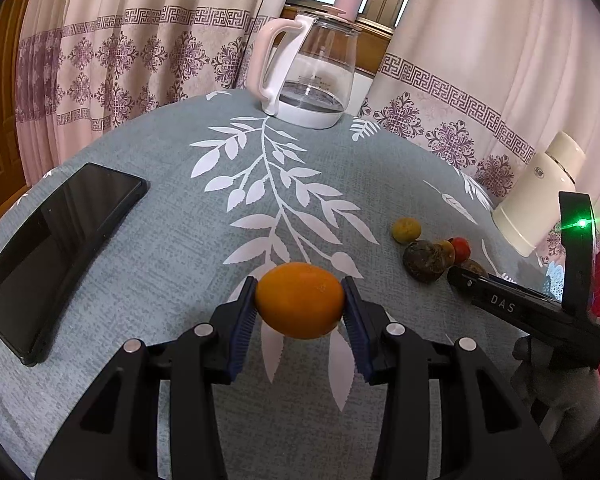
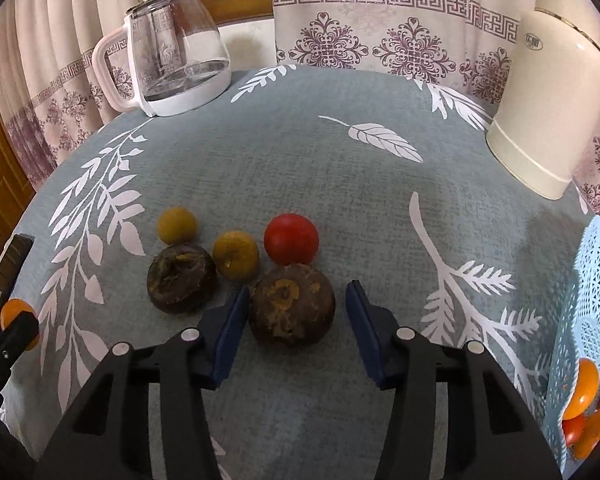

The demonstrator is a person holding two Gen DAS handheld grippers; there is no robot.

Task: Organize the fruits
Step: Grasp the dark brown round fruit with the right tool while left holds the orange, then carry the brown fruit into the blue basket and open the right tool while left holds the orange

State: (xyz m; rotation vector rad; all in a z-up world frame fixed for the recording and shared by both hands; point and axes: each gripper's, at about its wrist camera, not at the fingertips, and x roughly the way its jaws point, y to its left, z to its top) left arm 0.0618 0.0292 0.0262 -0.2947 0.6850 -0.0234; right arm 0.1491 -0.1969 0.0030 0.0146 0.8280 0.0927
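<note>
Left gripper (image 1: 300, 307) clamps an orange (image 1: 299, 305) above the counter (image 2: 300, 152); right gripper (image 2: 297, 303) fingers, apart, straddle a brown fruit (image 2: 291, 305), probably next to squeeze & lift to basket (image 2: 588, 320).

A home — patterned curtains (image 1: 140, 52), tablecloth (image 2: 300, 152), glass kettle (image 1: 312, 76).

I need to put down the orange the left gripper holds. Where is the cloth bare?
Bare: the grey leaf-print tablecloth between the glass kettle and cream flask, and before the black phone. Crowded: the fruit cluster by the right gripper.
</note>
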